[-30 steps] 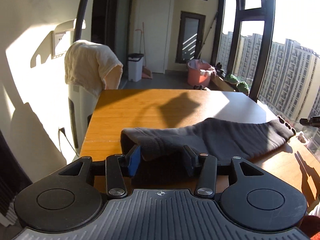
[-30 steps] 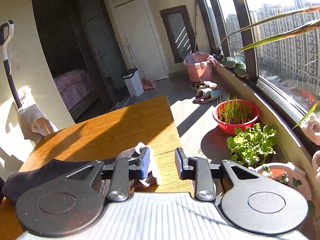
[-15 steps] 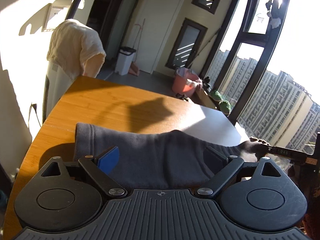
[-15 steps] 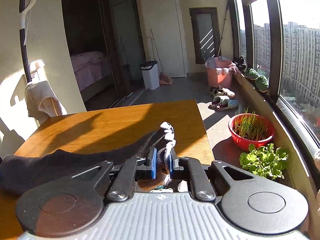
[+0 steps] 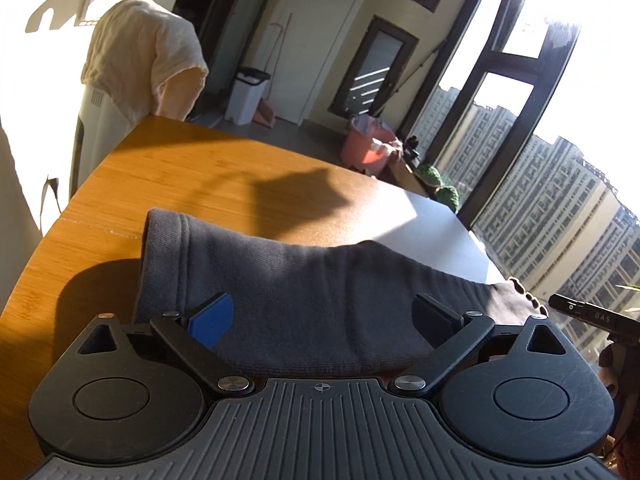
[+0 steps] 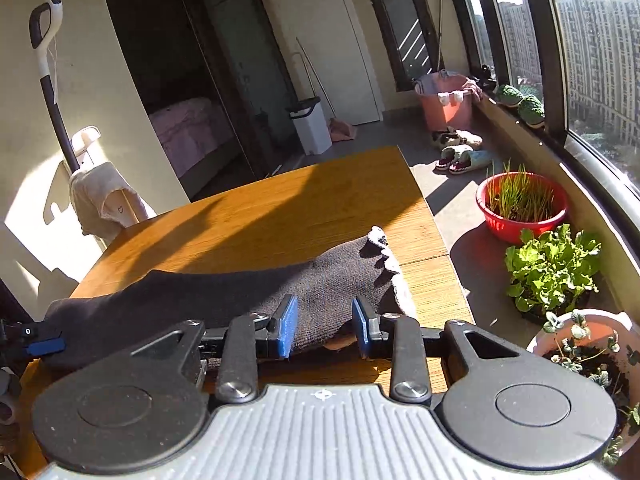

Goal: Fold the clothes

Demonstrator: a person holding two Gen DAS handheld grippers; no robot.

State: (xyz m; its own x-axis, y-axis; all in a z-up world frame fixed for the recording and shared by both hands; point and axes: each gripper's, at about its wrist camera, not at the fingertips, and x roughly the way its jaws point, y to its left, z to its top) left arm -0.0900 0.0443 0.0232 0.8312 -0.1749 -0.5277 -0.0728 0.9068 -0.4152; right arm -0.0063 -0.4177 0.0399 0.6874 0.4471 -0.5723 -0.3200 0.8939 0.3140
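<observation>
dark grey sock (image 5: 304,296), orange-brown wooden table (image 5: 168,168), red pot (image 6: 520,216)

Bare table (image 6: 280,216) beyond the sock (image 5: 304,292); nearer edge seemingly blocked.

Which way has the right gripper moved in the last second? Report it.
Yes: the right gripper has shifted left, inward from the table's right edge, and stands open astride the sock.

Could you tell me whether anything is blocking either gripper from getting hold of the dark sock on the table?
Nothing visible does. The left gripper is open right over the cuff end of the dark sock, and the right gripper is open at its toe end. Only bare wooden table lies beyond.
</observation>
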